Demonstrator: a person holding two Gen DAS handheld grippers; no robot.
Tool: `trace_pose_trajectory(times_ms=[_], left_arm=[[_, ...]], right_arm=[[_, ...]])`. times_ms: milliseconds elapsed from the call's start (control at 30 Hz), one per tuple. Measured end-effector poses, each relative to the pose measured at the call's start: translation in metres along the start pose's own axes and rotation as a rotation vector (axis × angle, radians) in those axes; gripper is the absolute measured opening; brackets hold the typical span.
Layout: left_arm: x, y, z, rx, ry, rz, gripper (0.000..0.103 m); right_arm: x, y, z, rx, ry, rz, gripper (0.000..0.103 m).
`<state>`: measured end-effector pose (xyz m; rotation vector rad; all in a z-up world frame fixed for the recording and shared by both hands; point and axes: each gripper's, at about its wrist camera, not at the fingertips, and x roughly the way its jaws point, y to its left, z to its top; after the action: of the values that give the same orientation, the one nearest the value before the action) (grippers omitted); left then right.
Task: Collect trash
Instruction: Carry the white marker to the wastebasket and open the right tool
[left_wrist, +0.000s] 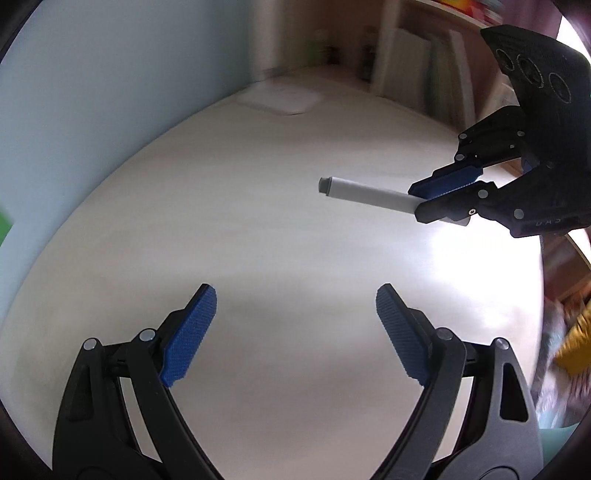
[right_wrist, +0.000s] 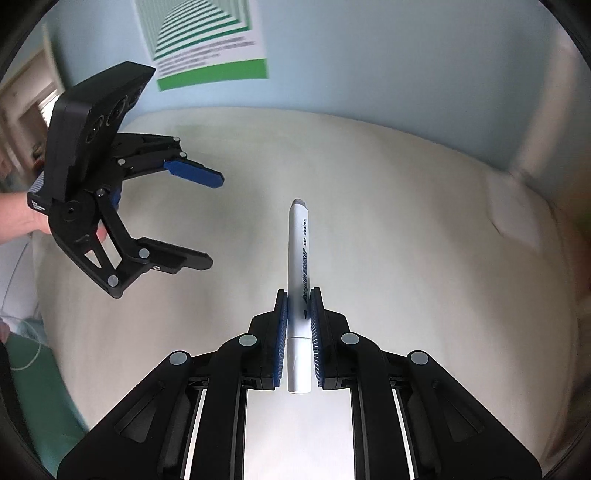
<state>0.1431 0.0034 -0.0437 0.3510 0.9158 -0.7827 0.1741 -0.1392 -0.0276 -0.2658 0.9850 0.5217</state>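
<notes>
My left gripper (right_wrist: 212, 221) hangs spread wide, nothing between its blue pads (left_wrist: 190, 334), over the pale table (left_wrist: 258, 229). To its right, my right gripper (right_wrist: 298, 295) is clamped on a white marker (right_wrist: 298, 254), barrel sticking forward past the fingertips, above the tabletop.

The right hand-held gripper (right_wrist: 298, 306) has its jaws pressed together, pointing forward. The left hand-held gripper (left_wrist: 295, 299) hangs level with jaws spread wide, gripped by a bare hand (right_wrist: 22, 218).

Each black claw (right_wrist: 299, 295) has blue ribbed pads (left_wrist: 190, 332) and silver rivets
</notes>
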Motion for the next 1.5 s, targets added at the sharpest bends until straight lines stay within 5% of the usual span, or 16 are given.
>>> trace_pose_trajectory(times_ms=[400, 733, 1067, 1200, 1233, 1500], left_arm=[[0.042, -0.265, 0.025, 0.378, 0.034, -0.322, 0.086], [0.048, -0.438, -0.045, 0.601, 0.141, -0.505, 0.086], [0.069, -0.508, -0.090, 0.708, 0.251, -0.520, 0.086], [0.077, -0.516, -0.097, 0.729, 0.278, -0.501, 0.086], [0.078, -0.515, -0.098, 0.728, 0.285, -0.494, 0.086], [0.078, -0.495, -0.092, 0.684, 0.290, -0.465, 0.086]], right_arm=[[-0.168, 0.017, -0.246, 0.410, -0.040, -0.231, 0.013], [-0.237, 0.081, -0.425, 0.729, -0.020, -0.336, 0.013], [-0.231, 0.111, -0.528, 0.921, -0.020, -0.315, 0.014], [-0.217, 0.106, -0.546, 0.963, 0.000, -0.323, 0.023], [-0.215, 0.105, -0.550, 0.974, 0.004, -0.328, 0.037], [-0.215, 0.090, -0.552, 0.993, -0.006, -0.315, 0.039]])
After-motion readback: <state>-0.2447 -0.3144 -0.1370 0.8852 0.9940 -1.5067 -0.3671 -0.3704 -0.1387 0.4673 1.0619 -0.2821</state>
